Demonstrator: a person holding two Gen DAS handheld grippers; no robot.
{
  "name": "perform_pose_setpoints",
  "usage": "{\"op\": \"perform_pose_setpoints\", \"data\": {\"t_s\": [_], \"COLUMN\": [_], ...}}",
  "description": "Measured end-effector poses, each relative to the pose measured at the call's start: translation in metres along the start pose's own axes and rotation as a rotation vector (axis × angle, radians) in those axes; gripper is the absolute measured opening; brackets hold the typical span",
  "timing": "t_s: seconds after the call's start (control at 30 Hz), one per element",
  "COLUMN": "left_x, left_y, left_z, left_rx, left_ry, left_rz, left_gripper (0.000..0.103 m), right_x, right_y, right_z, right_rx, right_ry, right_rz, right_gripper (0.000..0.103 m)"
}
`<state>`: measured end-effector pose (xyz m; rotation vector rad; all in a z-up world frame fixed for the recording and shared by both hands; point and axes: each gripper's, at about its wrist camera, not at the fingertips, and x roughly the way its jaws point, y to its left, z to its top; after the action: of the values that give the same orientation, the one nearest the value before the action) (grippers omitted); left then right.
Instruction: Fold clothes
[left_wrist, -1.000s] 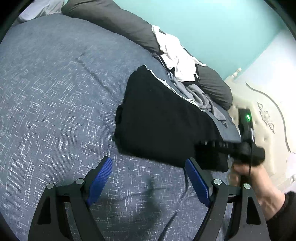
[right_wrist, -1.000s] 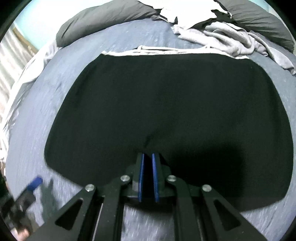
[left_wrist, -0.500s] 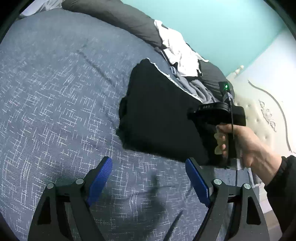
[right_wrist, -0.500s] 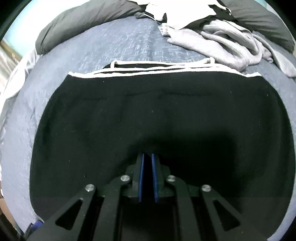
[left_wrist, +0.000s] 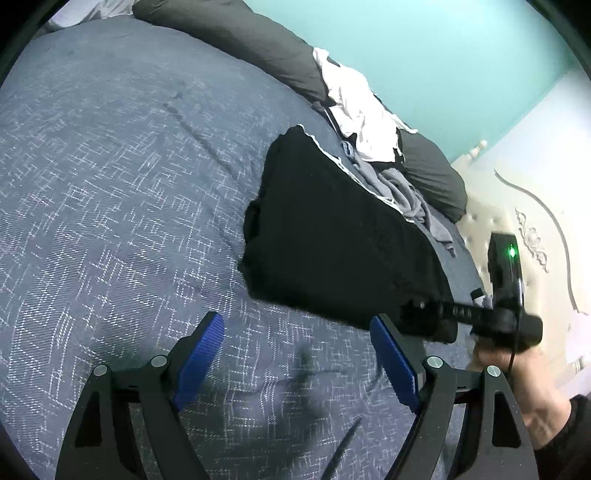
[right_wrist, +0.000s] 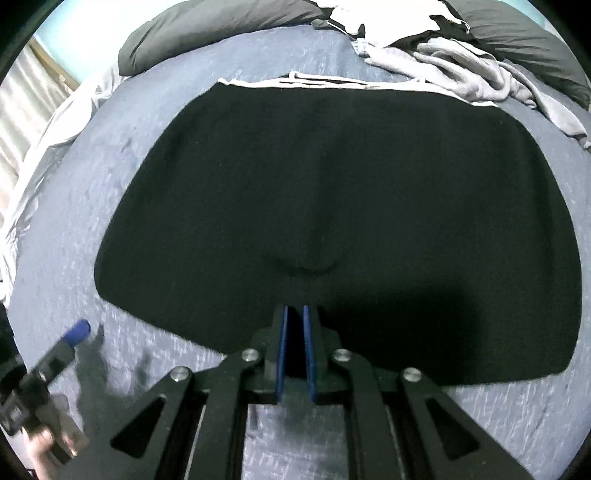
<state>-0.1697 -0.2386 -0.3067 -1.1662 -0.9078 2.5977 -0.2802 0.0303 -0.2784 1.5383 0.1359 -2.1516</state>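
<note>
My left hand-held gripper (left_wrist: 297, 354) hangs over the blue-grey bedspread (left_wrist: 110, 192) with its blue pads spread wide and nothing between them. From its camera I see the folded black garment (left_wrist: 343, 236) lying flat on the bed ahead and to the right, and at its near right corner my right hand-held gripper (left_wrist: 424, 314) meets the cloth edge, my right hand (left_wrist: 517, 365) wrapped round its handle with a green light on top. That same view takes in the turquoise wall (left_wrist: 443, 55), a cream tufted headboard (left_wrist: 517, 221) and a white garment (left_wrist: 358, 110) draped on the dark grey pillows (left_wrist: 251, 40).

The right wrist camera tells what the left cannot: the blue fingers (right_wrist: 282, 347) are drawn nearly together with only a narrow slot, at the near edge of the black garment. Whether cloth is pinched in that slot I cannot tell, since it is all dark there. From here the garment fills the middle of the bed, its far edge showing a thin white trim (right_wrist: 295, 79), with a crumpled grey garment (right_wrist: 480, 74) just beyond it. The left hand-held gripper shows blurred at the lower left, apart from the black cloth.
</note>
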Motion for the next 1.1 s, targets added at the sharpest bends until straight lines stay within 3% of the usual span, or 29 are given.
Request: {"op": "perform_pose_setpoints", "data": {"t_s": [0.13,0.5,0.73,0.97,1.1], "left_x": [0.0,0.006,0.008,0.011,0.013], "left_y": [0.002,0.005,0.008,0.012,0.014], "left_z": [0.0,0.002,0.001,-0.001,-0.002], "left_rx": [-0.003,-0.003,-0.006,-0.019,-0.026], "left_ry": [-0.001,0.015,0.028,0.041,0.049], "left_rz": [0.001,-0.003,-0.005,-0.005,-0.004], "left_gripper": [0.085,0.085,0.085,0.085,0.085], "right_x": [0.009,0.051,0.073,0.078,0.06], "right_y": [-0.002,-0.031,-0.026,-0.034,-0.043], "right_z": [0.017,0.105,0.15,0.181,0.175], "right_rx": [0.016,0.106,0.062,0.065,0.089], "right_ry": [-0.021,-0.024,-0.016,-0.036,-0.079], "right_rz": [-0.004,-0.061,-0.112,-0.072,-0.016], "right_gripper": [0.008,0.006,0.006,0.005,0.006]}}
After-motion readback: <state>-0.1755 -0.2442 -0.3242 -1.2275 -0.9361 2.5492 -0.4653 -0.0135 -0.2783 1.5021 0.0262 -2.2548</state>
